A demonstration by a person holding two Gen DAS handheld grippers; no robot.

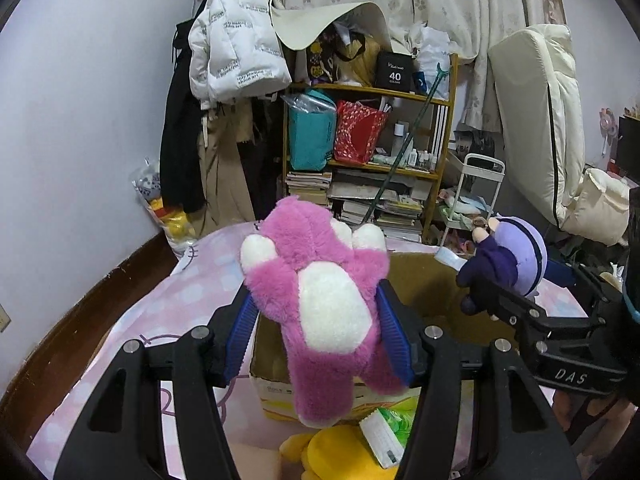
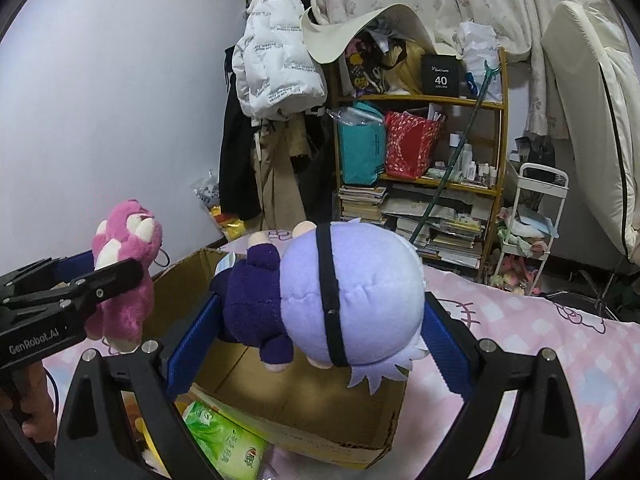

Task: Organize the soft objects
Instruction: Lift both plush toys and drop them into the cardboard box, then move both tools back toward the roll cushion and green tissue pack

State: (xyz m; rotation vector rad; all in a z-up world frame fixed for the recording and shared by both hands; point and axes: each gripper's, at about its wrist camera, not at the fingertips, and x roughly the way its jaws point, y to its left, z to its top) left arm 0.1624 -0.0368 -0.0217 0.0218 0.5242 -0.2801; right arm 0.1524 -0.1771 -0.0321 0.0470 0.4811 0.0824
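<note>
My left gripper [image 1: 316, 312] is shut on a pink and white plush bear [image 1: 320, 292] and holds it above the near left corner of an open cardboard box [image 1: 424, 280]. My right gripper [image 2: 316, 316] is shut on a purple plush doll [image 2: 352, 288] with a lilac head and dark body, held above the same box [image 2: 288, 392]. The bear also shows in the right wrist view [image 2: 128, 264], and the doll in the left wrist view [image 1: 508, 260]. The box sits on a pink patterned bed [image 2: 540, 344].
A yellow plush [image 1: 340, 456] and a green tissue pack [image 2: 224, 436] lie in front of the box. A cluttered wooden shelf [image 1: 400, 140], hanging coats [image 1: 224, 80], a white cart [image 2: 536, 216] and a folded mattress [image 1: 536, 120] stand beyond the bed.
</note>
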